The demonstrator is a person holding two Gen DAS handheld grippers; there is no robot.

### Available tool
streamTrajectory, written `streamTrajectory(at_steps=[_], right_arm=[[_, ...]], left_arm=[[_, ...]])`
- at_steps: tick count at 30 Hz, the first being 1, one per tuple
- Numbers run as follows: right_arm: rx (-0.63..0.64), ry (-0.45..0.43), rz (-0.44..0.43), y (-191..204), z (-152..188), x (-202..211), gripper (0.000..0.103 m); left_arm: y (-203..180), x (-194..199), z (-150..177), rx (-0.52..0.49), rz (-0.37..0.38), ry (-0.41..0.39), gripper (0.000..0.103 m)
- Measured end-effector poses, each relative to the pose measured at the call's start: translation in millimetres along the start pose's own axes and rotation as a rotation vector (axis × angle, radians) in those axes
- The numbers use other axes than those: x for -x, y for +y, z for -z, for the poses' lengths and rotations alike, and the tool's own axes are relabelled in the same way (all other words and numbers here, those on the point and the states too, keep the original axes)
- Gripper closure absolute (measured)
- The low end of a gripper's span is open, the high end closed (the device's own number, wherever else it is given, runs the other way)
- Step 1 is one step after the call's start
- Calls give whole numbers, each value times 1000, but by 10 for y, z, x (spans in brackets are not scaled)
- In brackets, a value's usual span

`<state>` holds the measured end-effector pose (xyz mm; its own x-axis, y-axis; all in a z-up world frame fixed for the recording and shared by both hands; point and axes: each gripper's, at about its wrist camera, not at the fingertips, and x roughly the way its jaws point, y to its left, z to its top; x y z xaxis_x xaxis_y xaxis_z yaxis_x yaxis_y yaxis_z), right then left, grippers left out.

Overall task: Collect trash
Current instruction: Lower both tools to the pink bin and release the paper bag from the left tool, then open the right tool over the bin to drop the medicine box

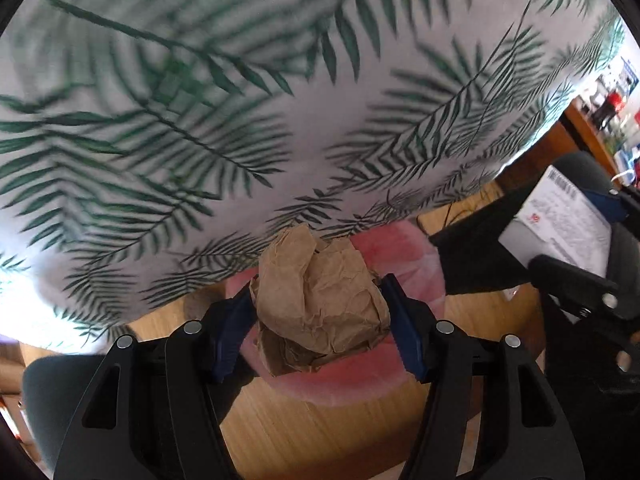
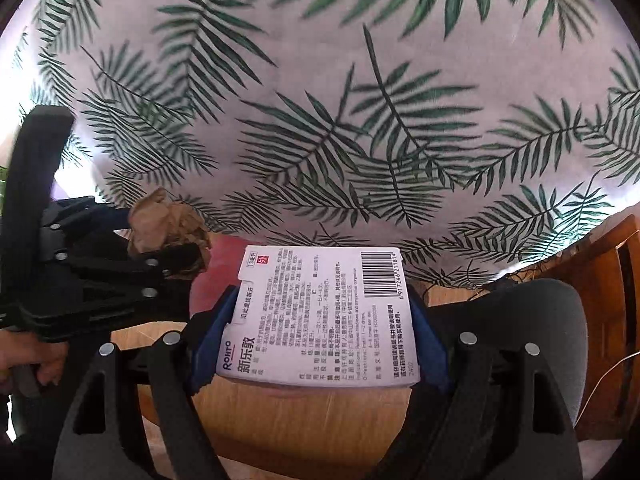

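Observation:
My left gripper (image 1: 320,316) is shut on a crumpled brown paper ball (image 1: 320,304), held above a pink bin liner (image 1: 400,256) over the wooden floor. My right gripper (image 2: 324,312) is shut on a white printed medicine box (image 2: 324,312) with a barcode, also above the pink liner (image 2: 224,256). In the left wrist view the right gripper (image 1: 580,240) with the box (image 1: 568,216) shows at the right. In the right wrist view the left gripper (image 2: 160,256) with the paper ball (image 2: 168,224) shows at the left, close beside the box.
A white cloth with green fern print (image 1: 280,100) hangs right ahead and fills the upper view (image 2: 360,120). A dark grey chair (image 2: 540,320) stands at the right, wooden furniture (image 2: 612,280) beyond it. A wooden shelf with small items (image 1: 604,112) is at the far right.

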<state>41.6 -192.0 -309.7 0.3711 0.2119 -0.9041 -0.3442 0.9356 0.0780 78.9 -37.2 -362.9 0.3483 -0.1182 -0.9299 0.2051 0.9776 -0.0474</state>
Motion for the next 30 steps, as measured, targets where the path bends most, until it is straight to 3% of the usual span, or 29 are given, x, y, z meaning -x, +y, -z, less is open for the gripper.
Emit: streamTrajectory(at_steps=[8, 18, 24, 30], right_arm=[[3, 48, -1, -5, -12, -222, 24], [4, 64, 1, -16, -26, -312, 24], [11, 76, 1, -11, -33, -382, 24], [50, 101, -16, 169, -69, -618, 24]], left_arm=[[11, -368, -19, -11, 4, 78, 31], [80, -448, -62, 8, 30, 81, 14], [206, -238, -21, 58, -61, 85, 13], [504, 93, 88, 169, -131, 21, 9]])
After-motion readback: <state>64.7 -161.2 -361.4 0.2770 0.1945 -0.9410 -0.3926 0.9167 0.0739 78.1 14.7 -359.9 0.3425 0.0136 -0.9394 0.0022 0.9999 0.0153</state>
